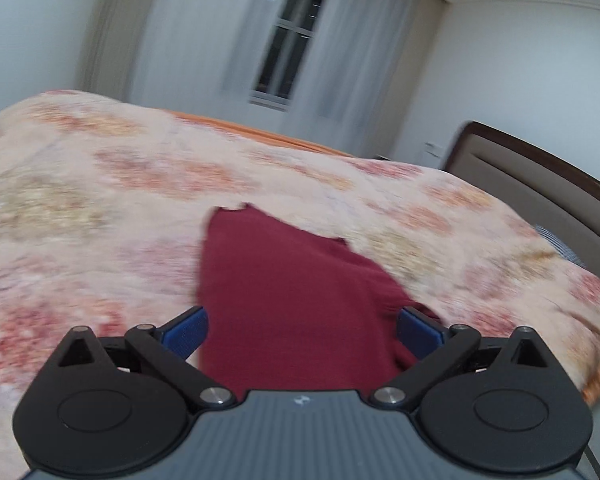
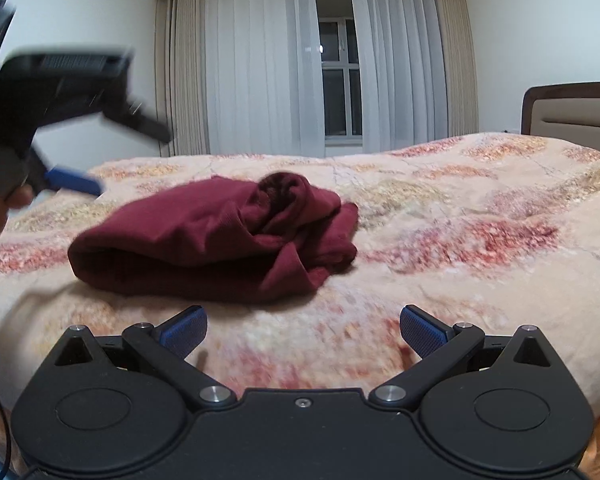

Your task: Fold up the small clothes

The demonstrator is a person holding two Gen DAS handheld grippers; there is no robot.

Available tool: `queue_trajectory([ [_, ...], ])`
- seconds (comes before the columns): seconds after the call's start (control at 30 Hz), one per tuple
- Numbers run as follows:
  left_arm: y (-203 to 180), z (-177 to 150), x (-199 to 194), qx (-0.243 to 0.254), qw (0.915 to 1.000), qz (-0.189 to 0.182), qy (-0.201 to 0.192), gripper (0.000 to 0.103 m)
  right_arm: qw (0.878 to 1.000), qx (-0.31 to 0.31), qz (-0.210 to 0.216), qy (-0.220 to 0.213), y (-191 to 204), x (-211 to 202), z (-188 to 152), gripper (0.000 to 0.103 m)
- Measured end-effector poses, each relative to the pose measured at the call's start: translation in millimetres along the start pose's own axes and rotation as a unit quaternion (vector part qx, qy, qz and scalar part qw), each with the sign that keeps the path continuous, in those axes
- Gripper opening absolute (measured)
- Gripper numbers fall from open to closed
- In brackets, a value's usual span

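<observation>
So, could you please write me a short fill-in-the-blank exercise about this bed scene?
1. The garment lying on the bedspread is dark ___ in colour.
2. The right gripper has its jaws ___.
3. The left gripper holds ___.
4. Behind the bed, curtains flank a ___.

Missing words: red; open; nothing; window.

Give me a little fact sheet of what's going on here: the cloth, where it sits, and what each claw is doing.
garment: dark red garment, loosely bunched, partly folded
surface: floral bedspread
left claw: open, above the garment, not gripping it
right claw: open, empty, short of the garment
background: curtained window, headboard at right
fold: not finished
</observation>
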State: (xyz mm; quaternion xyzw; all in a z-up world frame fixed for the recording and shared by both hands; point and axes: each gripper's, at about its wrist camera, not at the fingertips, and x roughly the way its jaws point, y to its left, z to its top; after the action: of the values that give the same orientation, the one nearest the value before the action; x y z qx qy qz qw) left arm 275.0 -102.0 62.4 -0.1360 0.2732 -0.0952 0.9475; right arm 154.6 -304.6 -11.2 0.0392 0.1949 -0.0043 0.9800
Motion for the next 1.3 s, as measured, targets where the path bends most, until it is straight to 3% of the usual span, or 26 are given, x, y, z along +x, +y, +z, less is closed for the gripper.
queue_trajectory([
  [0.2, 49.8, -8.7, 5.6, -0.059, 0.9957, 0.071, 0.008, 0.102, 0.998, 0.041, 0.042, -0.037, -1.0, 8.3, 27.5, 0.103],
  [0.33, 63.9, -15.6, 11.1, -0.076, 0.9941, 0.074, 0.024, 0.102, 0.994, 0.078, 0.068, -0.028, -3.6, 34.9, 55.4, 0.103],
  [0.47, 63.2, -20.7, 15.4, -0.066, 0.9943, 0.074, 0.039, 0.102, 0.988, 0.127, 0.086, 0.009, -7.7, 70.9, 78.1, 0.102],
  [0.57, 62.0, -24.1, 18.3, -0.067, 0.9944, 0.070, 0.043, 0.102, 0.985, 0.152, 0.078, 0.029, -7.7, 90.4, 88.2, 0.102],
  [0.67, 59.4, -26.2, 21.2, -0.062, 0.9946, 0.070, 0.046, 0.102, 0.983, 0.167, 0.062, 0.033, -7.1, 100.7, 92.7, 0.092],
  [0.73, 57.8, -26.6, 21.6, -0.059, 0.9947, 0.070, 0.046, 0.102, 0.984, 0.169, 0.047, 0.041, -6.5, 106.7, 91.8, 0.077],
  [0.8, 56.6, -26.5, 21.1, -0.058, 0.9948, 0.069, 0.047, 0.102, 0.985, 0.163, 0.030, 0.041, -6.6, 109.3, 89.7, 0.043],
  [0.87, 54.7, -26.0, 20.2, -0.057, 0.9950, 0.068, 0.047, 0.102, 0.988, 0.151, 0.007, 0.037, -7.2, 109.3, 88.7, 0.026],
  [0.97, 51.9, -24.1, 17.7, -0.056, 0.9957, 0.060, 0.043, 0.102, 0.989, 0.146, 0.010, 0.010, -13.7, 102.3, 88.9, 0.020],
  [1.13, 45.2, -21.8, 13.6, -0.049, 0.9969, 0.050, 0.034, 0.102, 0.992, 0.121, -0.010, -0.036, -23.3, 88.4, 95.8, 0.019],
  [1.3, 44.9, -28.7, 23.0, -0.048, 0.9958, 0.055, 0.055, 0.102, 0.993, 0.119, -0.019, -0.010, -32.1, 96.4, 83.7, 0.020],
])
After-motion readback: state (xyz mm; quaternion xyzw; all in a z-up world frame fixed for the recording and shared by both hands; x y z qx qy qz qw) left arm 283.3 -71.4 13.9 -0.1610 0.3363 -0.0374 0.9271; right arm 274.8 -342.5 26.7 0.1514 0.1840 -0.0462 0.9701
